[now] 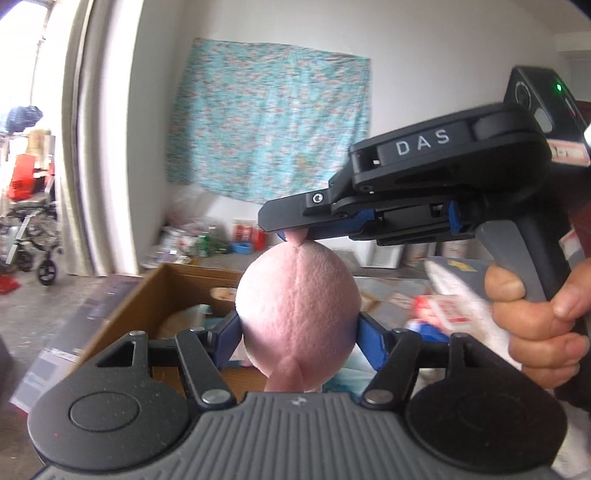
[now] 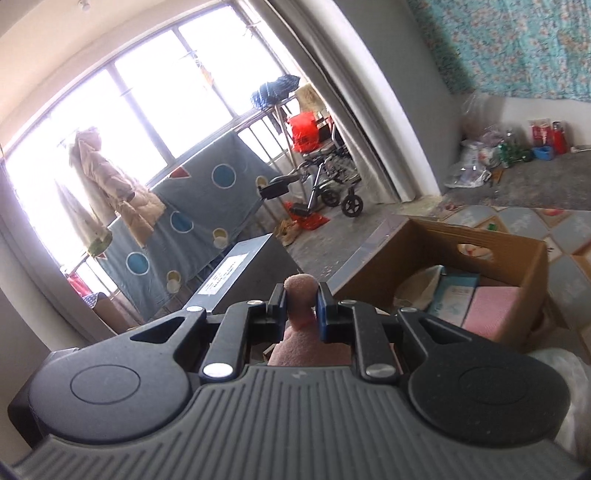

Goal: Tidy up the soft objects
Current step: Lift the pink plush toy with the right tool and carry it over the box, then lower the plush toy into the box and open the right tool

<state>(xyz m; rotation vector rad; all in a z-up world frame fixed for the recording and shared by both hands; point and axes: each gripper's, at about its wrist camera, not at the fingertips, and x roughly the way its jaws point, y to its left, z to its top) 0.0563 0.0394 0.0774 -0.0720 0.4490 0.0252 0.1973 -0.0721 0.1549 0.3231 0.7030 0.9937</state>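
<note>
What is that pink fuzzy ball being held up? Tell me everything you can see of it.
The round pink plush toy looks like soft fleece, with a seam down its middle and small nubs at top and bottom. It hangs in the air above the open brown cardboard box. The left gripper squeezes its sides; the right gripper pinches its top nub.

You've got a white wall (image 1: 258, 22) with a teal floral cloth (image 1: 269, 122) hung on it, grey floor (image 2: 517, 177) with clutter along the base. Big window (image 2: 122, 96) is blown out bright; wheelchair (image 2: 328, 184) beside the curtain (image 2: 354, 122), coat (image 2: 110, 181) hanging.
</note>
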